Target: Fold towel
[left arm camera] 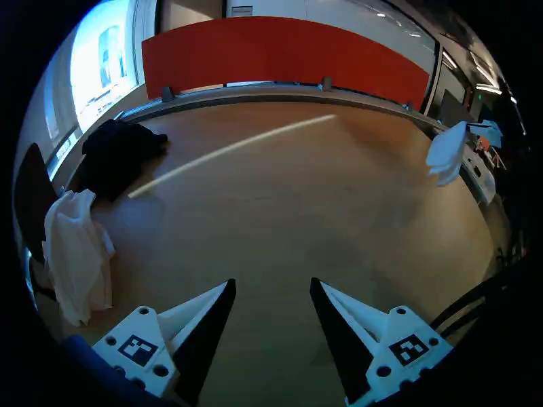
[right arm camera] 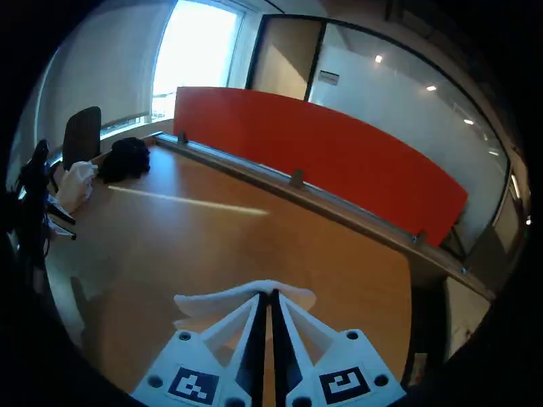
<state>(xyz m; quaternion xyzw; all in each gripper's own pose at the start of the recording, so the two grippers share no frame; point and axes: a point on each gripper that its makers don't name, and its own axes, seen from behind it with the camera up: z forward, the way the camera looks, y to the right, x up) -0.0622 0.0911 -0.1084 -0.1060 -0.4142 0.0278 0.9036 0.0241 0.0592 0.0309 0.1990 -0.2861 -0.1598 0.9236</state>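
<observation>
In the right gripper view, my right gripper is shut on a white folded towel, whose layers fan out on both sides of the fingertips above the wooden table. The left gripper view has that same white towel at the far right, raised by the table's right edge. My left gripper stands open low over the table, its jaws wide apart with nothing between them.
A crumpled white cloth pile lies at the table's left end beside a black bundle. A red partition runs along the far edge. A dark chair stands beyond the left end.
</observation>
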